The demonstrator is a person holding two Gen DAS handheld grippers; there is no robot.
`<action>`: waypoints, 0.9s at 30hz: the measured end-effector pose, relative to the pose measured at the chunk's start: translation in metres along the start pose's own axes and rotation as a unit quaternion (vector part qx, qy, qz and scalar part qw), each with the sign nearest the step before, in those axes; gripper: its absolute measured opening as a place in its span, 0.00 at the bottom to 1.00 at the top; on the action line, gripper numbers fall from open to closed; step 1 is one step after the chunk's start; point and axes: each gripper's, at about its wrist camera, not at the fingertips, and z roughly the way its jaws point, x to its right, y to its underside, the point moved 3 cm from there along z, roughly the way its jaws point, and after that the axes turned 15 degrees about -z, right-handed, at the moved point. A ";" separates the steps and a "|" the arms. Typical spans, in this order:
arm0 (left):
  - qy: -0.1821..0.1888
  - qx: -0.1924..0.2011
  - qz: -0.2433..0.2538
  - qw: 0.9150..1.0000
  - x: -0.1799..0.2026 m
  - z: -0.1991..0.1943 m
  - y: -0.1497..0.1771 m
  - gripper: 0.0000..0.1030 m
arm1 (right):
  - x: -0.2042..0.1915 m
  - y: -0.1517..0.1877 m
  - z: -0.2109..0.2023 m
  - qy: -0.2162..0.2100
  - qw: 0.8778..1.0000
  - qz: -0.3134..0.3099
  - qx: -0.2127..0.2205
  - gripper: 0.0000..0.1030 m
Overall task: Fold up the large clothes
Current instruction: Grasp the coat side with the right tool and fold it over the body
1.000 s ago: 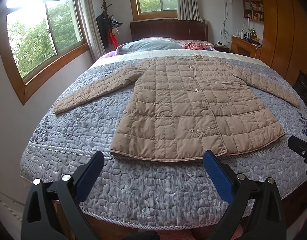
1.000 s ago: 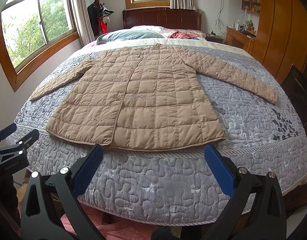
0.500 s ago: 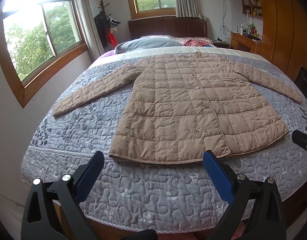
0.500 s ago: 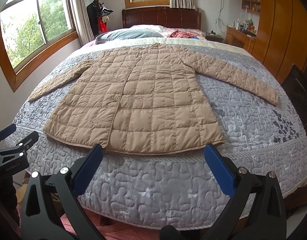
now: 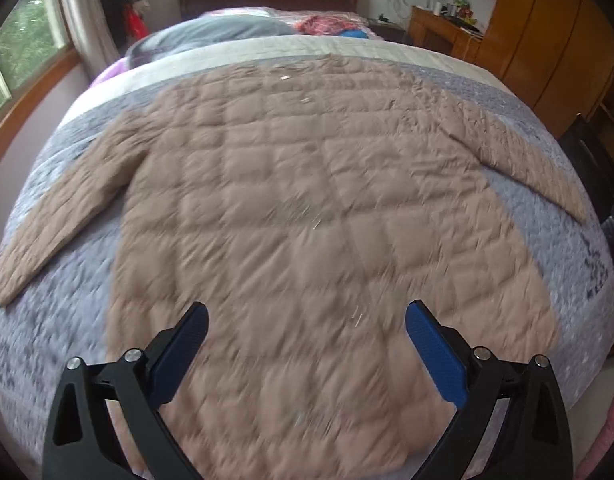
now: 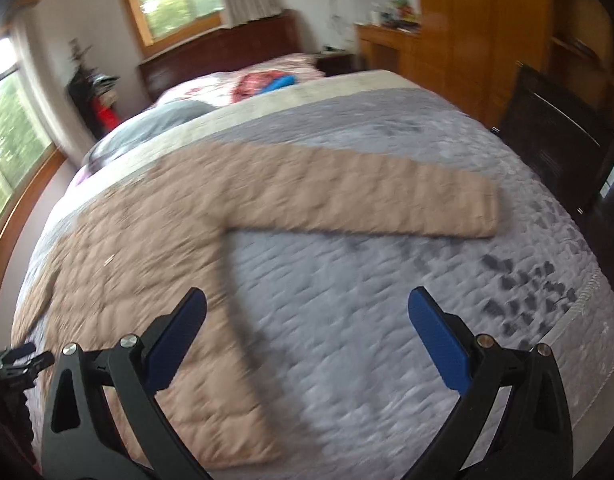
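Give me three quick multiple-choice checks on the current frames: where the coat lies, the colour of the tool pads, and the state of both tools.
1. Where is the coat?
A. Hung on the wardrobe door
B. Spread flat on the bed
C. Piled on the floor

2. What colour are the tool pads?
A. Blue
B. Red
C. White

3. What state are the left tool and right tool in?
A. Both shut on the coat
B. Left shut on a sleeve, right open
C. Both open, holding nothing

Answers:
1. B, the coat lies with both sleeves out on the grey quilt.
2. A, the inner faces of the fingers are blue in both views.
3. C, each pair of fingers stands wide apart with only cloth far behind the gap.
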 end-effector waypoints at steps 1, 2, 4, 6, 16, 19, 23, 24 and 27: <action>0.015 -0.003 0.008 1.000 0.012 0.010 -0.015 0.95 | 0.026 -0.009 0.013 0.007 1.000 0.020 -0.010 0.97; 0.024 -0.003 0.015 1.000 0.024 0.019 -0.027 0.95 | 0.051 -0.016 0.024 0.011 0.999 0.040 -0.021 0.97; 0.020 0.004 0.032 0.999 0.043 0.037 -0.051 0.95 | 0.086 -0.021 0.042 0.014 0.996 0.075 -0.038 0.97; 0.020 0.006 0.042 0.999 0.056 0.051 -0.069 0.95 | 0.122 -0.025 0.064 0.011 0.992 0.109 -0.056 0.97; 0.038 -0.035 0.040 0.998 0.097 0.124 -0.116 0.69 | 0.213 -0.012 0.147 -0.001 0.978 0.162 -0.133 0.87; 0.037 -0.044 0.032 0.998 0.097 0.141 -0.121 0.63 | 0.221 -0.005 0.170 -0.016 0.971 0.184 -0.149 0.73; 0.041 -0.057 0.018 0.997 0.090 0.157 -0.124 0.50 | 0.221 -0.015 0.174 -0.011 0.974 0.181 -0.136 0.37; 0.042 -0.057 0.016 0.997 0.088 0.159 -0.124 0.47 | 0.220 -0.017 0.175 -0.019 0.974 0.181 -0.134 0.11; 0.045 -0.048 0.012 0.998 0.082 0.161 -0.126 0.39 | 0.212 -0.034 0.171 -0.056 0.977 0.175 -0.109 0.07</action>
